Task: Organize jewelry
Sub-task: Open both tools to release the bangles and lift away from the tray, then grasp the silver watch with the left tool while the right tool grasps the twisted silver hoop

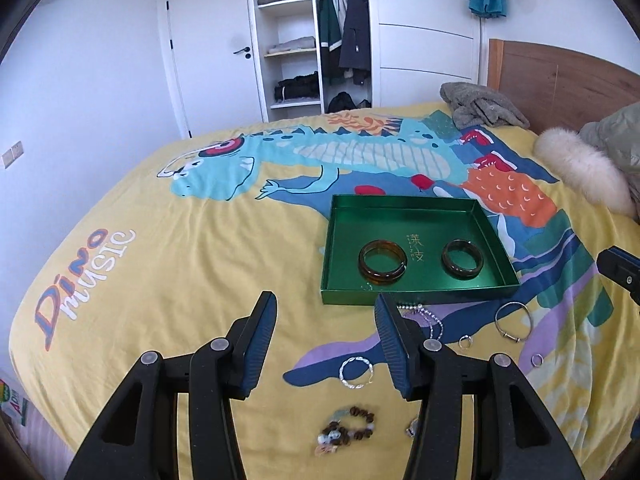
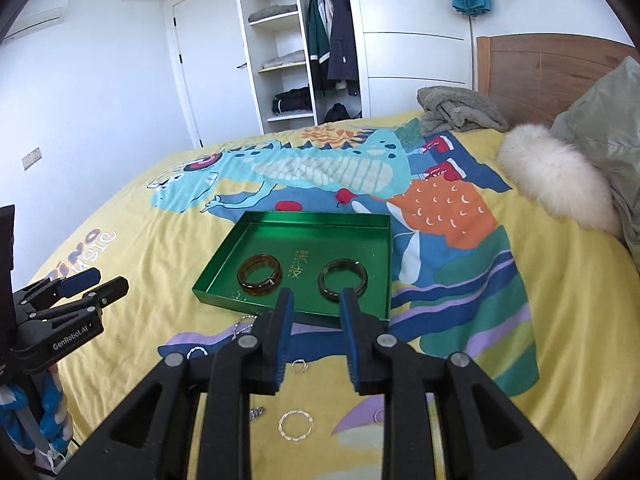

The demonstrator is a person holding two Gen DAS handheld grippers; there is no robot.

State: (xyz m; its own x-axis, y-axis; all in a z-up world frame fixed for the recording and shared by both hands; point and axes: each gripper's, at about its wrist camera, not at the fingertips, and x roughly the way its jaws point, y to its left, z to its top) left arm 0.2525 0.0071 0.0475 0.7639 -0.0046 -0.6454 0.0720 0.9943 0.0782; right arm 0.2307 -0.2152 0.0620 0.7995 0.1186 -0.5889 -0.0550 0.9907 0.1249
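A green tray [image 1: 416, 294] [image 2: 240, 296] lies on the bed and holds an amber bangle [image 1: 383, 265] [image 2: 259, 275] and a dark green bangle [image 1: 462, 259] [image 2: 342, 275]. Loose jewelry lies in front of it: a silver bracelet [image 1: 513, 323], a twisted silver ring [image 1: 356, 372] [image 2: 296, 425], a ball chain [image 1: 430, 320], small rings [image 1: 537, 360] and a beaded bracelet [image 1: 350, 432]. My left gripper [image 1: 326, 306] is open and empty above the bed, left of the tray's front. My right gripper [image 2: 316, 300] is open and empty, just before the tray's front wall.
The yellow dinosaur bedspread [image 1: 180, 272] covers the bed. A grey garment [image 1: 482, 106], a fur trim [image 1: 584, 172] and a pillow lie near the wooden headboard [image 1: 560, 80]. An open wardrobe [image 1: 312, 36] stands behind. The left gripper shows at the right wrist view's left edge [image 2: 76, 282].
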